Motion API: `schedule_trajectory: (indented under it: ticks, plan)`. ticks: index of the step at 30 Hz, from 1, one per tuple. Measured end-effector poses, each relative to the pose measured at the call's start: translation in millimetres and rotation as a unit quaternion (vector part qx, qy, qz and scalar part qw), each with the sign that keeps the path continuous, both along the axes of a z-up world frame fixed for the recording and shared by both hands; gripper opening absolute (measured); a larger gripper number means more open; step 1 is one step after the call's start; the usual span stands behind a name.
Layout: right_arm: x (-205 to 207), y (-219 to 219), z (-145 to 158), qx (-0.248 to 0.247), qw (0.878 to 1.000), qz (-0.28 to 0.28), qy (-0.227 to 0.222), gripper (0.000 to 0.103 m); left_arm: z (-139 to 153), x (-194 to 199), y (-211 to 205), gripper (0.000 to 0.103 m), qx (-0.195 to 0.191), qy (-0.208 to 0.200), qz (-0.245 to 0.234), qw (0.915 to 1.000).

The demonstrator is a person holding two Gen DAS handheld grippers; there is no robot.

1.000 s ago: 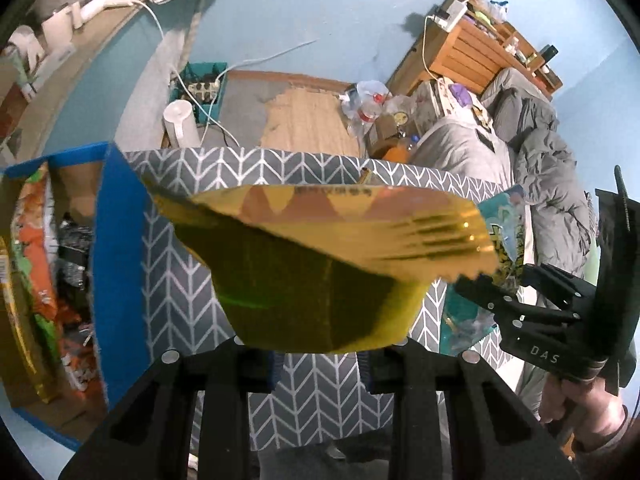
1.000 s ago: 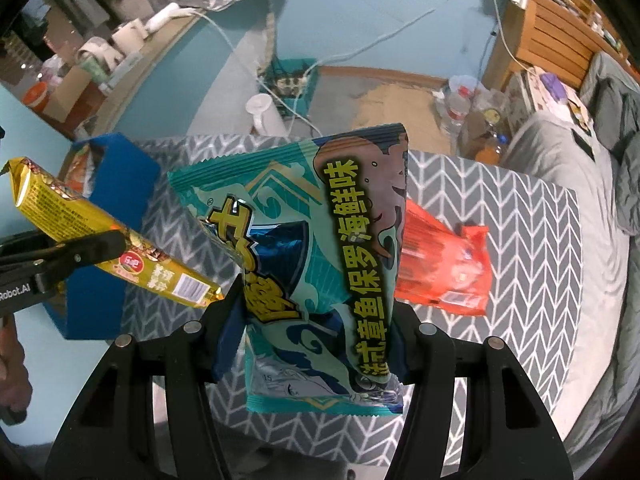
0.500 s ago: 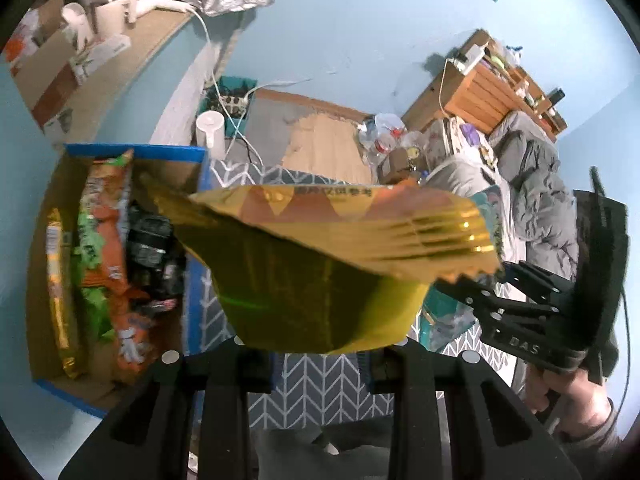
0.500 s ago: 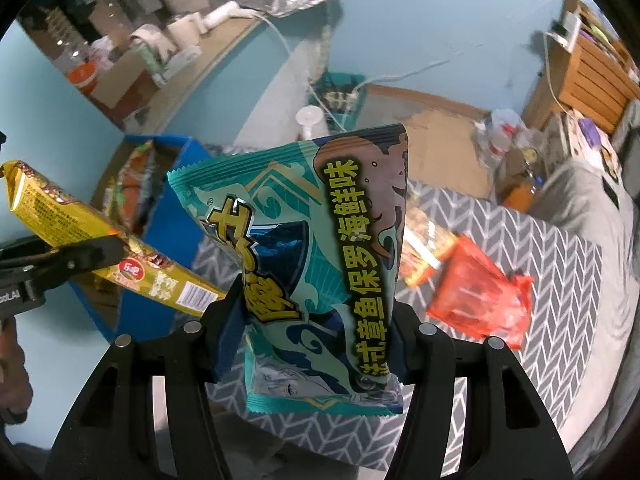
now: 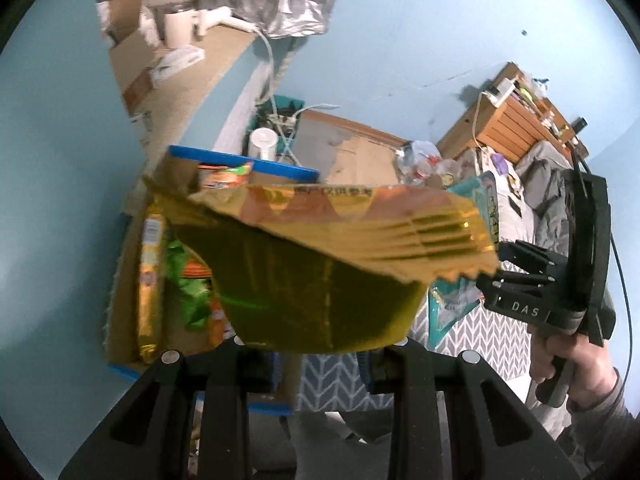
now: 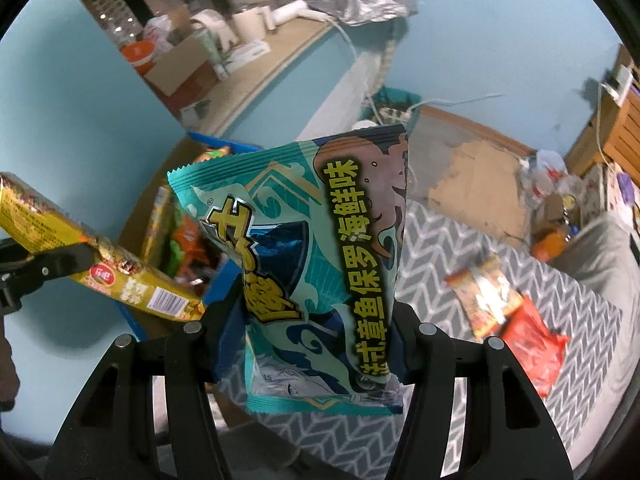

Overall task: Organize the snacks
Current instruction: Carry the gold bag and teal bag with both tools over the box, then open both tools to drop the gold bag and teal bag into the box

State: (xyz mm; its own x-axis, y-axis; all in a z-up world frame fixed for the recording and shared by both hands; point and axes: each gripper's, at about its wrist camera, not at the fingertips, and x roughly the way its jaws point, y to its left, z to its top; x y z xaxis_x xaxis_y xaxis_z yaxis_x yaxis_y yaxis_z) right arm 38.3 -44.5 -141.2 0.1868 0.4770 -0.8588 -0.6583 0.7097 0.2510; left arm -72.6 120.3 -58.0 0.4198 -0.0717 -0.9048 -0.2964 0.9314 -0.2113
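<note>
My left gripper [image 5: 316,350] clamps the yellow packet [image 5: 320,264] crosswise above the blue box [image 5: 240,160] at my 11 o'clock, nearer than my right gripper [image 6: 316,320] gripping the teal bag [image 6: 316,264]

Two claws [image 6: 312,344], two held packets [image 6: 316,264], two table packets [image 6: 486,300], one box [image 5: 132,264]

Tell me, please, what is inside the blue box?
Inside the blue box I can see a long yellow packet along one side and orange-and-green snack bags. The held yellow snack bag covers the rest of the interior.
</note>
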Motion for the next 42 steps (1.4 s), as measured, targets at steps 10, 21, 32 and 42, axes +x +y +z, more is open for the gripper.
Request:
schedule_trajectory:
  ticks: [10, 21, 32, 42]
  plan:
    - [-9, 72, 7, 0.011, 0.999, 0.044, 0.001, 0.059, 5, -27, 49, 0.029, 0.023, 0.004, 0.039, 0.999]
    - [-13, 142, -6, 0.003, 0.997, 0.072, 0.014, 0.059, -30, -31, 96, 0.029, 0.013, 0.057, 0.05, 0.997]
    - [-6, 181, -38, -0.013, 0.995, 0.077, 0.061, 0.059, -79, -18, 102, 0.03, 0.006, 0.107, 0.044, 0.9932]
    - [2, 184, -43, -0.027, 0.995, 0.065, 0.076, 0.074, -86, -15, 108, 0.063, 0.021, 0.116, 0.067, 0.9907]
